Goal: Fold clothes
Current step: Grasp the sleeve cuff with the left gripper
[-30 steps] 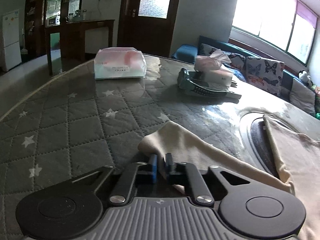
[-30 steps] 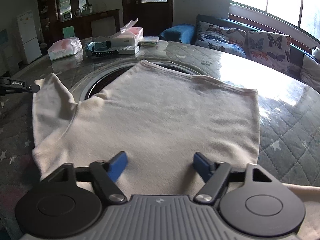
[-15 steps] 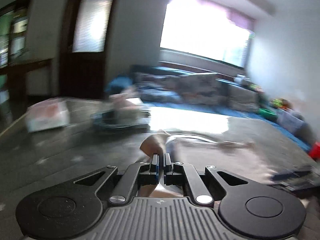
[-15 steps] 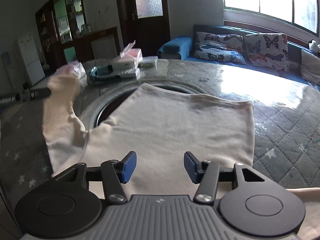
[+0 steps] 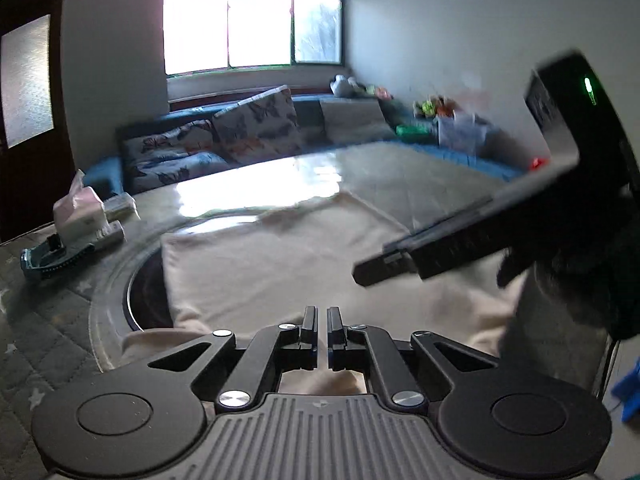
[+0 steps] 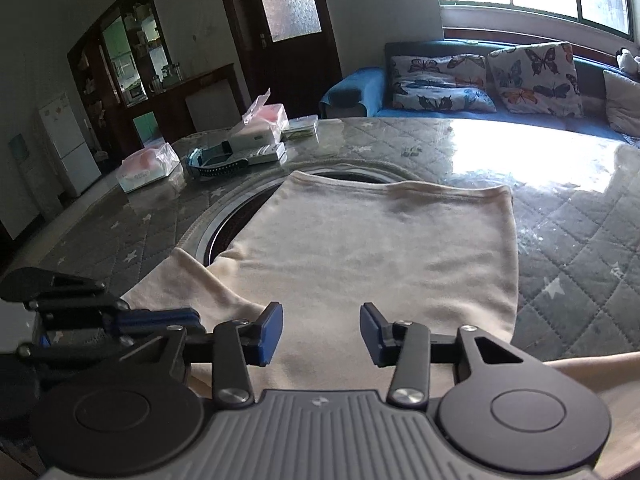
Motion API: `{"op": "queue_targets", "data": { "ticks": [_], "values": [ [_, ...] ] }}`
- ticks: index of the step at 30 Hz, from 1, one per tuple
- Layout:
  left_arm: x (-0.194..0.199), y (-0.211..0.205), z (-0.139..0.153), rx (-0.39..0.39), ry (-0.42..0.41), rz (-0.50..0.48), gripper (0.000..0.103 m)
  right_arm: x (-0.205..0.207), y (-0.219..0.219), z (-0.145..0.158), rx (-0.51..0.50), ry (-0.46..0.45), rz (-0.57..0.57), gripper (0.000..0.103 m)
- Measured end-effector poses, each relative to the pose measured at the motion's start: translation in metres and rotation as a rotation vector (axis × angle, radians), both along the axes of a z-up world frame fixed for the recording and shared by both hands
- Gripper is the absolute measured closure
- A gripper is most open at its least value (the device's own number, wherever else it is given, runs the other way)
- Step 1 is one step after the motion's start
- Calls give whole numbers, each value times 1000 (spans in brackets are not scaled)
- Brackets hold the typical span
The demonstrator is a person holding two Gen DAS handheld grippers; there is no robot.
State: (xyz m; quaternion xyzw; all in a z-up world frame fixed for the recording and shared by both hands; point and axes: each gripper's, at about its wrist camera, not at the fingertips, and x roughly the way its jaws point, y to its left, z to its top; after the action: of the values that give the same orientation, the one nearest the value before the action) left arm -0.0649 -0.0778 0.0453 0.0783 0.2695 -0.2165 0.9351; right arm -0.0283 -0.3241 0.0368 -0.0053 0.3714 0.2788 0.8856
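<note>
A cream shirt (image 6: 380,248) lies flat on the quilted table, partly over a round recess. In the left wrist view the same shirt (image 5: 280,264) stretches ahead of my left gripper (image 5: 322,322), which is shut on the shirt's left sleeve (image 6: 188,280). The sleeve is drawn in across the shirt's near left corner. From the right wrist view, the left gripper (image 6: 160,316) sits just left of my right gripper (image 6: 320,330). The right gripper hovers open over the shirt's near edge with nothing between its blue pads (image 6: 270,332). One of its dark fingers (image 5: 384,268) crosses the left wrist view.
At the table's far left stand tissue packs (image 6: 148,166), a white box (image 6: 260,128) and a dark teal device (image 6: 216,162). The recess rim (image 6: 216,224) shows left of the shirt. A sofa with butterfly cushions (image 6: 480,80) runs behind the table (image 6: 580,272).
My left gripper has swung the sleeve up from the table's left side and in over the shirt, ending beside the right gripper. The right gripper's gap has narrowed somewhat.
</note>
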Motion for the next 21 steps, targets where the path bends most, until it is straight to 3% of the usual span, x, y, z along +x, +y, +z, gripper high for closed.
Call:
{"op": "queue_targets", "data": {
  "ticks": [6,12,14,17,21],
  "values": [
    [-4,12,-6,22,13,38,95,0,13,-8,-12,31,45,60],
    [-6,30,-11,30,40,87,84,6,39,-23,-36,62,98,63],
    [-6,35,-13,28,46,99,73,7,45,-25,-43,62,108,63],
    [-10,38,-12,27,38,103,71,11,55,-28,-52,61,125,63],
    [-18,42,-10,39,9,120,61,11,65,-29,-58,62,153,76]
  ]
}}
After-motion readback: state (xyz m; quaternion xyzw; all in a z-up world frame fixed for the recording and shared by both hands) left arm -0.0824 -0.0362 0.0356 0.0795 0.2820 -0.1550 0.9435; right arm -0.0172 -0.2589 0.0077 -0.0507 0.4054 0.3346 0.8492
